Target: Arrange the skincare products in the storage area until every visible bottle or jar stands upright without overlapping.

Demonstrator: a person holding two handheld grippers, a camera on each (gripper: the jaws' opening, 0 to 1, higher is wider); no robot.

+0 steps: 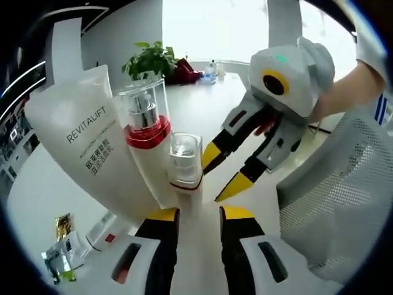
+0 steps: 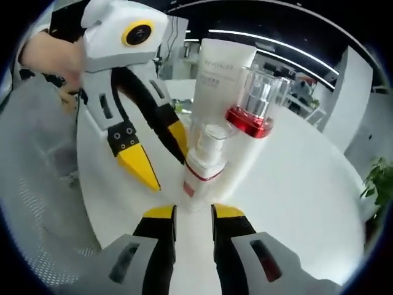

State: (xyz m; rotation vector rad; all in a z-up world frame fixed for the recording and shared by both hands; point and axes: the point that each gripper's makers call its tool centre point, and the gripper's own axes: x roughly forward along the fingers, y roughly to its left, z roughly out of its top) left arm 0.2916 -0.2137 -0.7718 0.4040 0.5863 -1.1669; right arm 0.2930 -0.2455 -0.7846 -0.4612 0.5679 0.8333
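Left tool (image 1: 199, 216) rises from the bottom of the left gripper view with its yellow-tipped jaws parted and nothing between them; the small bottle (image 1: 185, 161) stands just beyond the gap, upright on the white desk (image 1: 37, 190). Touching or nearly touching that bottle is the taller pump bottle (image 1: 146, 129), with a clear cap and a red band. Behind and beside it leans the white tube (image 1: 83, 132) printed REVITALIFT, its wide end up. Low at the left edge lie some sachets (image 1: 61, 249), well apart from the bottles. To the right comes the right tool (image 1: 222, 176), held by a hand (image 1: 334, 98), jaws spread, tips near the small bottle but not touching it. A mesh basket (image 1: 344, 184) sits at the right. Far back on the desk stands a plant (image 1: 150, 60).

From the right gripper view, the right tool (image 2: 191, 212) is likewise released, jaws apart, with the small bottle (image 2: 206, 163) just ahead of them. The left tool (image 2: 156, 157) reaches in from the left, its yellow tips beside that bottle; whether one touches it I cannot tell. Behind stand the pump bottle (image 2: 255, 120) and the tube (image 2: 221, 70). The basket (image 2: 43, 184) is at the left.
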